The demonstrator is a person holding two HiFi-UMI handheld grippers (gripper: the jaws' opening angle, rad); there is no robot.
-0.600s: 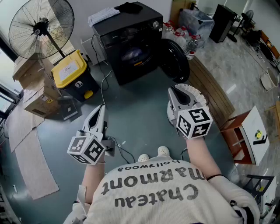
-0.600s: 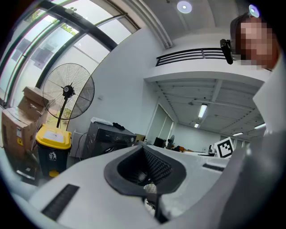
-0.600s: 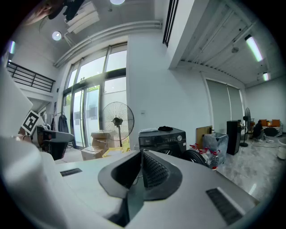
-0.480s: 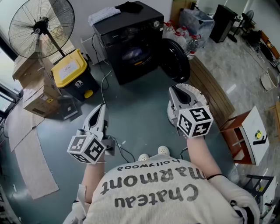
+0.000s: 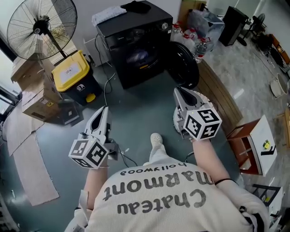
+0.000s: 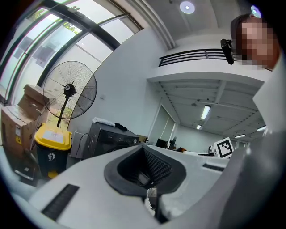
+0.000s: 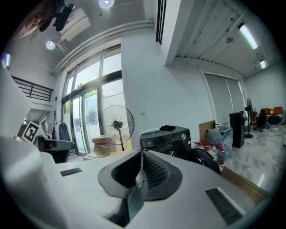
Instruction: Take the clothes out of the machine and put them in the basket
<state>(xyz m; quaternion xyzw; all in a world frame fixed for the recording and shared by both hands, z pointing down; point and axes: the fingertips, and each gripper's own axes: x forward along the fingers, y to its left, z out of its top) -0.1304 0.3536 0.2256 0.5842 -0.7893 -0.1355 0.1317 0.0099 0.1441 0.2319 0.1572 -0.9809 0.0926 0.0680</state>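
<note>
Standing in front of the open washing machine

Clothes (image 5: 138,55) sit inside the black machine (image 5: 136,43), seen as a pale blue lump in its round hole. The machine is at 12 o'clock from the person, across a bit of gray floor (image 5: 136,108). Its round door (image 5: 183,63) hangs open on the side toward 1 o'clock.

The white basket (image 5: 205,97) is on the floor at 1 o'clock, near the door. The right gripper (image 5: 177,91) is in front of it and hides most of it. This gripper points at the machine, its jaws are pressed together, and nothing is in them.

The left gripper (image 5: 103,110) is at 11 o'clock, well apart from the machine. Its jaws are pressed together too, with nothing between them.

One white shoe (image 5: 156,138) is out in front, between the two grippers.

A white cloth (image 5: 108,14) and a dark cloth (image 5: 136,6) lie on top of the machine. A black bin (image 5: 74,77) with a yellow lid stands at 10 o'clock, with brown boxes (image 5: 34,97) beside it. A big round fan (image 5: 41,27) stands behind them. Water bottles (image 5: 199,45) stand at 1 o'clock, past the door.
</note>
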